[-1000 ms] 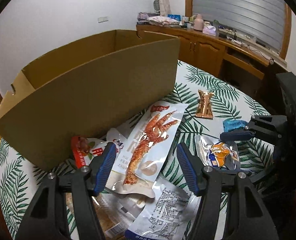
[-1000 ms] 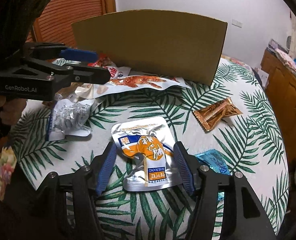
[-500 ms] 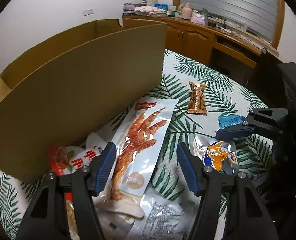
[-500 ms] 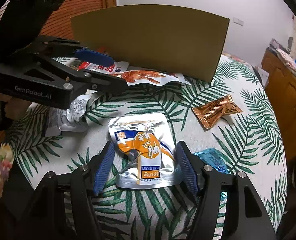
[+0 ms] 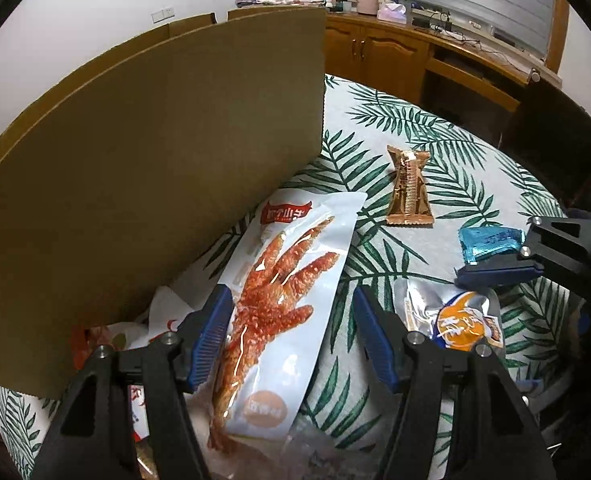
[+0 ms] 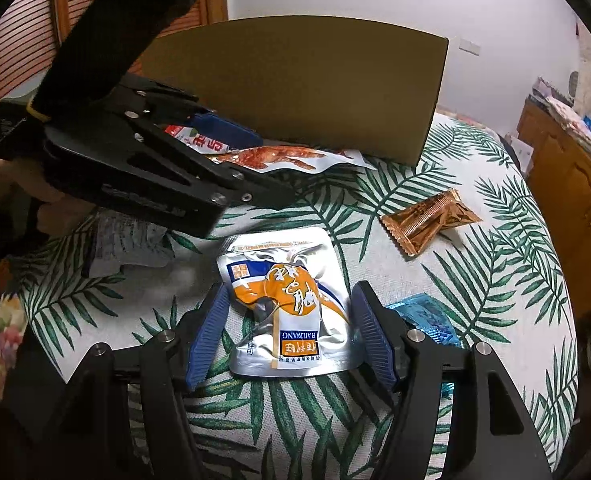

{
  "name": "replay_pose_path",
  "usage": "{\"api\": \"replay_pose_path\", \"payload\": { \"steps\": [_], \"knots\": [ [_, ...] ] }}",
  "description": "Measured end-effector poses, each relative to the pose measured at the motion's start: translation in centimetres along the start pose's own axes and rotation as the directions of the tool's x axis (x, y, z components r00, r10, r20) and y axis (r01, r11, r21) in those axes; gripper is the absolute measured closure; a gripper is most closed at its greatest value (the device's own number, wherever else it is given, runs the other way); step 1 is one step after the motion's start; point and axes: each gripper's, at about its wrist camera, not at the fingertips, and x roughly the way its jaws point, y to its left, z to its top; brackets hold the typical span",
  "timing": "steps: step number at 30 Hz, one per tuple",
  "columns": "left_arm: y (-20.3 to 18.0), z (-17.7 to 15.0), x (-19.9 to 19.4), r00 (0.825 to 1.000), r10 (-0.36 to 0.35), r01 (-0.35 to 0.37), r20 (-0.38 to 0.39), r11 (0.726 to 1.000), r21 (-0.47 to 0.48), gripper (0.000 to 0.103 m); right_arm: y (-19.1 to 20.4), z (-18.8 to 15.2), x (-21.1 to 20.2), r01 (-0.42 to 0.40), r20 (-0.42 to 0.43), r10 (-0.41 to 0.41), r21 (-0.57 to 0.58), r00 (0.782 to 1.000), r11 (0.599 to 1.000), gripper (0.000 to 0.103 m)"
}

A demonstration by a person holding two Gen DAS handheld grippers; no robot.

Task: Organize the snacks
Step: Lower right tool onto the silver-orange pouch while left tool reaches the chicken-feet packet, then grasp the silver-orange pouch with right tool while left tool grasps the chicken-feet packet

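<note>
The white chicken-feet packet (image 5: 283,280) lies on the leaf-print tablecloth beside the cardboard box (image 5: 155,140). My left gripper (image 5: 291,332) hovers open just over its lower half, one blue pad on each side, neither pressing on it. A silver and orange packet (image 6: 291,300) lies flat in front of my right gripper (image 6: 291,328), which is open and straddles it, with small gaps at both pads. In the right wrist view the left gripper (image 6: 255,160) slants down over the chicken-feet packet (image 6: 279,158). The right gripper (image 5: 499,270) shows at the right of the left wrist view.
A gold packet (image 6: 431,216) and a blue packet (image 6: 427,316) lie to the right on the tablecloth (image 6: 495,280). A crumpled silver packet (image 6: 127,248) and a red-printed packet (image 6: 191,138) lie near the left gripper. Wooden cabinets (image 5: 395,52) stand behind the table.
My left gripper has moved forward and lower along the box, so the chicken-feet packet now fills the space between its fingers. The right gripper has stayed over the silver and orange packet.
</note>
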Motion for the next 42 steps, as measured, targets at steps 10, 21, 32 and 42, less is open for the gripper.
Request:
{"api": "replay_pose_path", "payload": {
  "steps": [10,21,32,42],
  "knots": [
    [0.0,0.7,0.8,0.998,0.057,-0.057,-0.007,0.998,0.02,0.041,0.3,-0.2,-0.3,-0.001,0.004,0.001,0.0,1.0,1.0,0.037],
    [0.9,0.3,-1.8,0.996,0.026,-0.023,0.089,0.999,-0.033,0.076,0.5,-0.1,-0.5,0.001,-0.002,-0.001,-0.001,1.0,1.0,0.037],
    [2.5,0.4,-4.2,0.984,0.002,0.009,0.181,0.998,-0.061,0.096,0.5,0.9,-0.1,0.009,-0.034,-0.009,0.006,0.999,1.0,0.037],
    [3.6,-0.1,-6.3,0.954,-0.044,0.071,0.297,0.994,-0.079,0.097,0.7,1.7,-0.2,0.017,-0.065,-0.017,0.002,0.998,1.0,0.064]
  ]
}}
